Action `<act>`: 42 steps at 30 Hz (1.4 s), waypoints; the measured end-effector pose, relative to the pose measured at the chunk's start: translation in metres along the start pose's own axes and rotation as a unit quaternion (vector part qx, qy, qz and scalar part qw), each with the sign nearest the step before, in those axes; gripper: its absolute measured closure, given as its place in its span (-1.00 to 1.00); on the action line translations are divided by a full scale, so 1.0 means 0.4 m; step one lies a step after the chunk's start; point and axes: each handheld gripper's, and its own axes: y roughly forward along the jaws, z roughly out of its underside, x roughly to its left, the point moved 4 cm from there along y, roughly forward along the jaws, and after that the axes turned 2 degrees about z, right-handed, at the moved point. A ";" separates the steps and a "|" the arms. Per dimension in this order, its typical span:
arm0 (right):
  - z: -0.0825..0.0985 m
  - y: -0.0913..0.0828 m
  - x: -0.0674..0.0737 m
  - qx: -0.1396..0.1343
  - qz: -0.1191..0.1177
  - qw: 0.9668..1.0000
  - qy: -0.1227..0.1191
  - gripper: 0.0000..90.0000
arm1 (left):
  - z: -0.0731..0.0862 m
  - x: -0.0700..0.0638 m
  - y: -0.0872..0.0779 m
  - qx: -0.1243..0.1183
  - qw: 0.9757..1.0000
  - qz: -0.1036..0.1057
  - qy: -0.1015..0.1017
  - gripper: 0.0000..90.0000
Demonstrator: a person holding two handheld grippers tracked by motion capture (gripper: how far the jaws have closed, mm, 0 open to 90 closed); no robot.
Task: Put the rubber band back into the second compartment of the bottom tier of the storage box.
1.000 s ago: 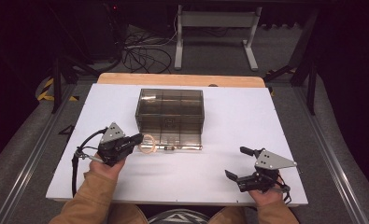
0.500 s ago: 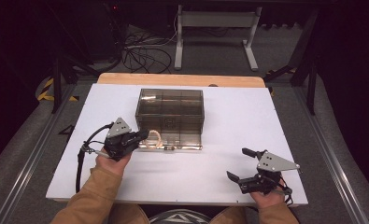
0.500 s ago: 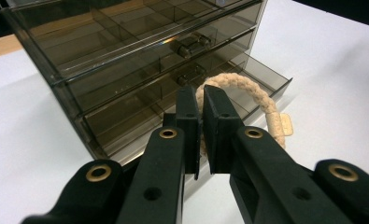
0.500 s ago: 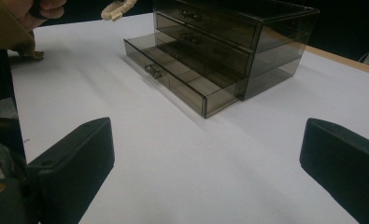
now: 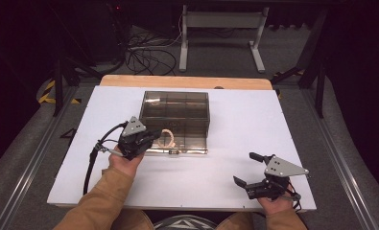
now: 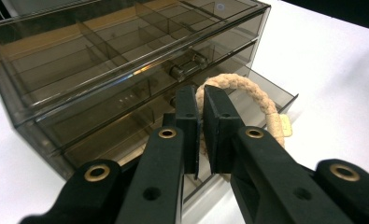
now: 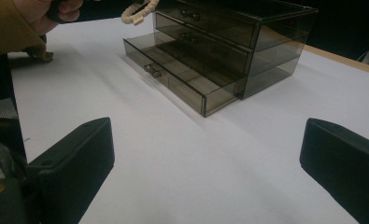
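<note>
Rope bracelet held over the open drawer
Left gripper (image 6: 201, 116) pinches the braided bracelet (image 6: 252, 95) above the smoked organizer's bottom drawer (image 7: 173, 77), likely to drop it in; right gripper (image 5: 256, 175) rests wide, empty

The white table (image 5: 225, 177) is brightly, evenly lit from above (surroundings dark); near jaws blur softly, shadows faint.
</note>
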 end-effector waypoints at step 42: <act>0.000 -0.002 -0.002 -0.003 -0.004 1.000 0.002 -0.92 | 0.015 -0.009 0.112 0.021 0.999 -0.021 0.017 0.88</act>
